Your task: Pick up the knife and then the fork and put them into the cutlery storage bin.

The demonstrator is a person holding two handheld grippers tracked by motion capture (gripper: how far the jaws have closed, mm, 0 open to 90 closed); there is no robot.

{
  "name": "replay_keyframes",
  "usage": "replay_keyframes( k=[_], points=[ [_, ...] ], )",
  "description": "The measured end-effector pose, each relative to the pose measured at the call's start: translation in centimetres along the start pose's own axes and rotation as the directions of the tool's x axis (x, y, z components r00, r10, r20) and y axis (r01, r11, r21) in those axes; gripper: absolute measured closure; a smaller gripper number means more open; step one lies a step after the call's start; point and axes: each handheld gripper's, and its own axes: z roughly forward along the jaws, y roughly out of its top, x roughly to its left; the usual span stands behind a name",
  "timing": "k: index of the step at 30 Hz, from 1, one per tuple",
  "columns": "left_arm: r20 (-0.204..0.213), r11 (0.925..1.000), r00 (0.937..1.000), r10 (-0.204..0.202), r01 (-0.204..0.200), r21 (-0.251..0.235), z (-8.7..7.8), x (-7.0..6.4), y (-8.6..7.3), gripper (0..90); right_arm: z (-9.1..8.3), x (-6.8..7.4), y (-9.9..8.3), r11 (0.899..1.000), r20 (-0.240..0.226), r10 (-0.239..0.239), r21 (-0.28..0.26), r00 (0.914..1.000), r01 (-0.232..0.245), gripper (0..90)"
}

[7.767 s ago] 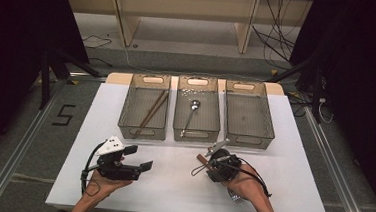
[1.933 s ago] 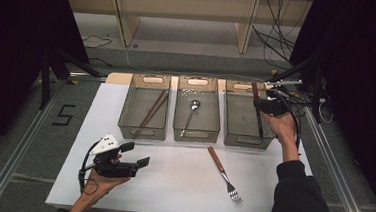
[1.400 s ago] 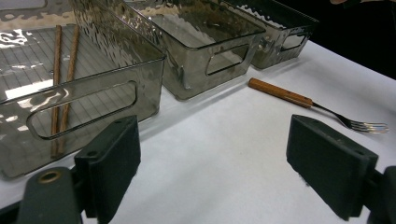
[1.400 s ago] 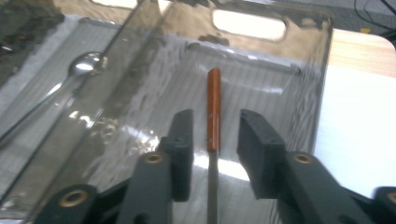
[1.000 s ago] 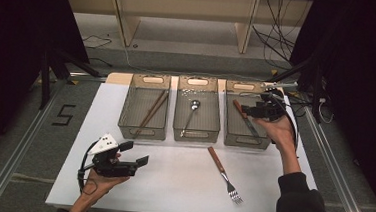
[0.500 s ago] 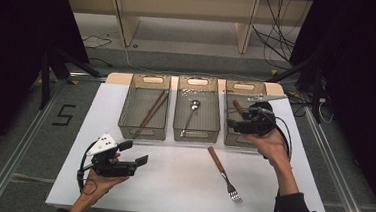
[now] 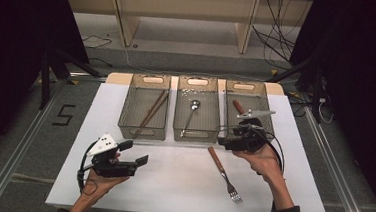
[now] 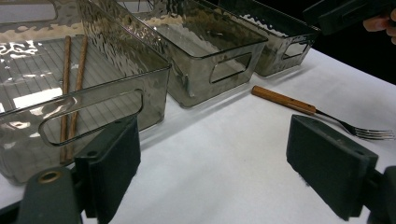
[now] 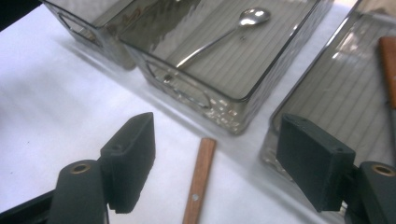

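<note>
- We are sorting cutlery; our right tool [image 9: 217, 163], jaws wide, hovers above the fork [image 7: 224, 173] lying on the white surface [image 7: 170, 185].
- Next, we judge: lower, clamp its wooden handle.
- Left tool [image 8: 215, 168] rests wide, empty.
- Three bins [image 7: 141, 130]; two chopsticks [image 7: 151, 111], one spoon [image 7: 191, 114].

You see the white table [image 7: 180, 185] lit brightly and evenly from above while the surroundings fall into darkness, soft shadows lie close under the bins [image 7: 196, 106], glare ripples on their clear walls, and the near gripper pads [image 8: 112, 163] look slightly soft.
</note>
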Motion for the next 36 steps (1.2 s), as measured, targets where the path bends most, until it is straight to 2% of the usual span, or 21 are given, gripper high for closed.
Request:
replay_keyframes(
  k=[8, 17, 27, 36],
  points=[
    [0.001, 1.0000, 1.0000, 0.000, 0.000, -0.003, -0.1, 0.1, 0.0, 17.1, 1.2, 0.6, -0.6, 0.997, -0.007, -0.008, 0.071, 0.9999, 0.009, 28.7],
    [0.003, 1.0000, 1.0000, 0.000, 0.000, -0.005, -0.1, 0.0, 0.0, 17.1, 2.3, 1.3, -1.2, 0.989, -0.008, -0.020, 0.149, 0.9998, 0.021, 29.2],
    [0.004, 1.0000, 1.0000, 0.001, -0.001, -0.006, -0.2, 0.0, -0.1, 17.1, 3.2, 1.5, -1.9, 0.975, 0.004, -0.041, 0.220, 0.9992, 0.039, 30.0],
    [0.006, 1.0000, 1.0000, 0.002, -0.002, -0.008, -0.2, 0.0, -0.1, 17.1, 3.9, 1.5, -2.6, 0.959, 0.006, -0.035, 0.281, 0.9994, 0.032, 33.4]
  ],
)
